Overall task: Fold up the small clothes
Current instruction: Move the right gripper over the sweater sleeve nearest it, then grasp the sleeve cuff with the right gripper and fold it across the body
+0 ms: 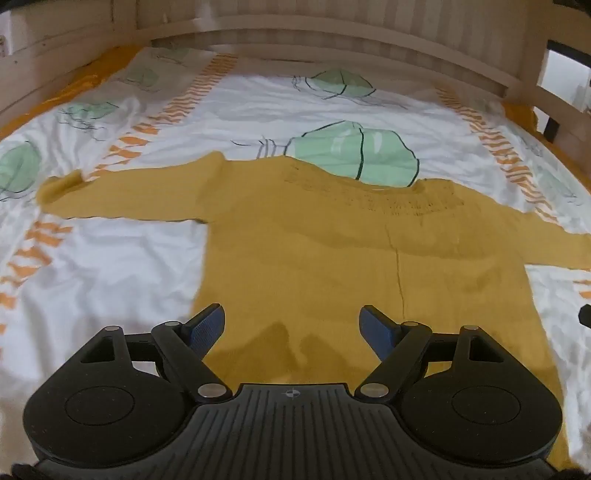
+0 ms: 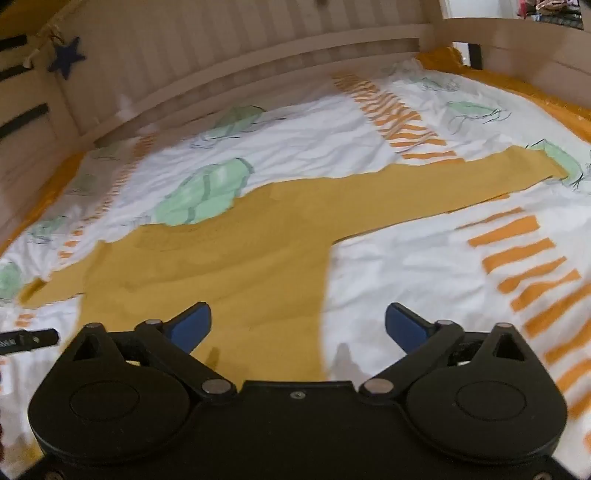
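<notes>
A small mustard-yellow knit sweater (image 1: 332, 251) lies flat on the bed, both sleeves spread out to the sides, neck toward the headboard. My left gripper (image 1: 291, 325) is open and empty, hovering over the sweater's lower left part. In the right wrist view the sweater (image 2: 229, 266) fills the middle, its right sleeve (image 2: 443, 184) stretching to the right. My right gripper (image 2: 299, 325) is open and empty above the sweater's lower right edge. The hem is hidden behind both gripper bodies.
The bed cover (image 1: 110, 266) is white with green leaf prints and orange stripes. A wooden slatted bed frame (image 1: 332, 33) rings the far side and both ends. A blue star (image 2: 66, 55) hangs on the frame. The left gripper's tip (image 2: 29, 339) shows at the left edge.
</notes>
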Demonstrator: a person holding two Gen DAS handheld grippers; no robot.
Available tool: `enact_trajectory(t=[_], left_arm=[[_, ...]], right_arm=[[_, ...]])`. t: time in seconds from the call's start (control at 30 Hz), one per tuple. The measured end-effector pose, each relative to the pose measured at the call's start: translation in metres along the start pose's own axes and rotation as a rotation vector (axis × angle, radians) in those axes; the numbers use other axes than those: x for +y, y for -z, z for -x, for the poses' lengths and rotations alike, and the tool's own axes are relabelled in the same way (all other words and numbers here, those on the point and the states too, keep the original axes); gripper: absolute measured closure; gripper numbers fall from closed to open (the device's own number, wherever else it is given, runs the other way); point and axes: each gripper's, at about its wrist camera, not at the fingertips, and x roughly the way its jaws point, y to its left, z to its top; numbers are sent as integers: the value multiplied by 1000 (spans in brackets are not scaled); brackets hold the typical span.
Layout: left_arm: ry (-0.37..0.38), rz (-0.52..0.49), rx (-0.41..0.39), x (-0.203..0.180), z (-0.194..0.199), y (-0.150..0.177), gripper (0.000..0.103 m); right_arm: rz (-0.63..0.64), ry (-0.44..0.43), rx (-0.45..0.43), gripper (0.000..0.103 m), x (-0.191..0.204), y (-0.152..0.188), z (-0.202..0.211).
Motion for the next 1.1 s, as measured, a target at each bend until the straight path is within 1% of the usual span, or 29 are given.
enact_trajectory(t=[0.13,0.2,0.33,0.43,0.5,0.57,0.6,0.7,0.77,0.8,0.87,0.93,1.0,1.1], left_arm=[[20,-2,4,-12,-28,-10,24],[31,-9,2,-20,-43,-11,24],[24,-40,-4,-36,-69,-15,24],[32,-50,4,-45,-90,-15,24],[6,-71,27,-50,-107,-13,24],[-16,-89,55,-54,-122,-7,22],[-34,-108,28,-55,-126,-5,19],[-55,-129,-73,-57,-125,6,14],[-69,-148,-101,-58,-124,9,13],[-66,-145,-102,-58,-124,8,12],[-38,-114,-103,-57,-124,10,10],[-16,-85,-106,-57,-124,11,9],[-24,-93,-109,-63,-126,12,8],[-32,-98,-110,-66,-129,12,5]], right_arm=[[-8,48,-8,14,-24,-13,-24],[-8,81,-12,17,-37,-22,-35],[-60,137,-30,22,-76,-41,-55],[-126,180,-44,28,-108,-55,-69],[-165,215,-53,37,-131,-65,-79],[-195,251,-64,39,-152,-72,-87],[-218,272,-74,39,-164,-76,-90],[-278,318,-92,39,-191,-83,-100],[-320,329,-101,39,-207,-86,-107],[-347,331,-106,39,-215,-86,-110],[-403,328,-125,39,-229,-87,-115],[-452,307,-154,39,-241,-87,-119],[-482,287,-187,39,-248,-88,-122],[-530,269,-209,39,-258,-92,-127]])
